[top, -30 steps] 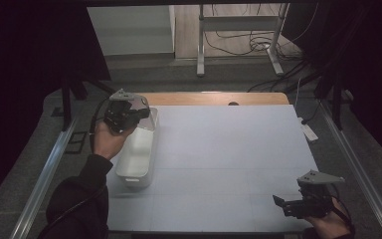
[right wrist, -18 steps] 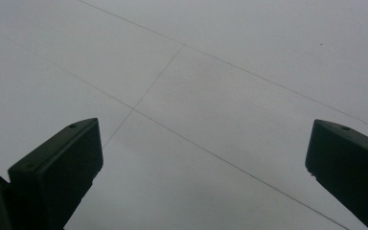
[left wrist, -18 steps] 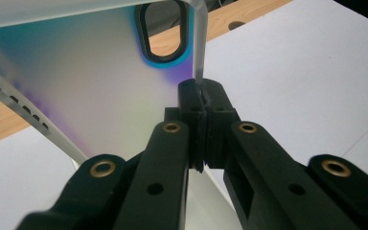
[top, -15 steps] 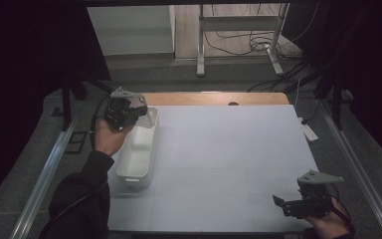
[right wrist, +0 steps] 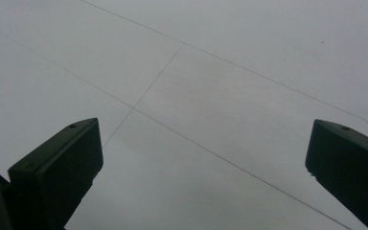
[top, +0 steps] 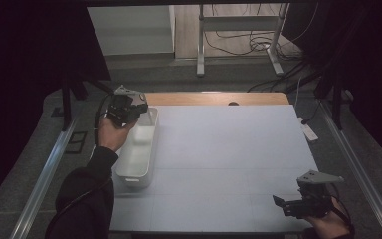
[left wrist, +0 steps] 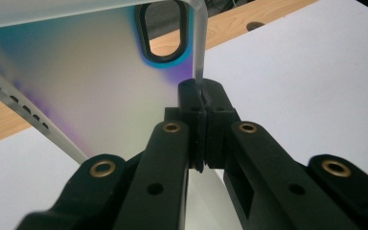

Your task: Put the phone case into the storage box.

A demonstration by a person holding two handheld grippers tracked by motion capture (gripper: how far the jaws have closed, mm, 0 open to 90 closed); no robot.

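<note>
At the far left edge of the tabletop point(top: 229, 149), the left tool point(top: 125, 110) has its jaws closed tight on the thin end wall of the white plastic bin point(top: 138, 149), just beside the oval handle hole point(left wrist: 162, 29). The right tool point(top: 298, 205) hovers low over the near right corner with its jaws wide apart and nothing between them. Because the grip is only on one narrow rim, the bin could tilt, swing or slip out if it is lifted quickly, and it could scrape on the surface.
</note>
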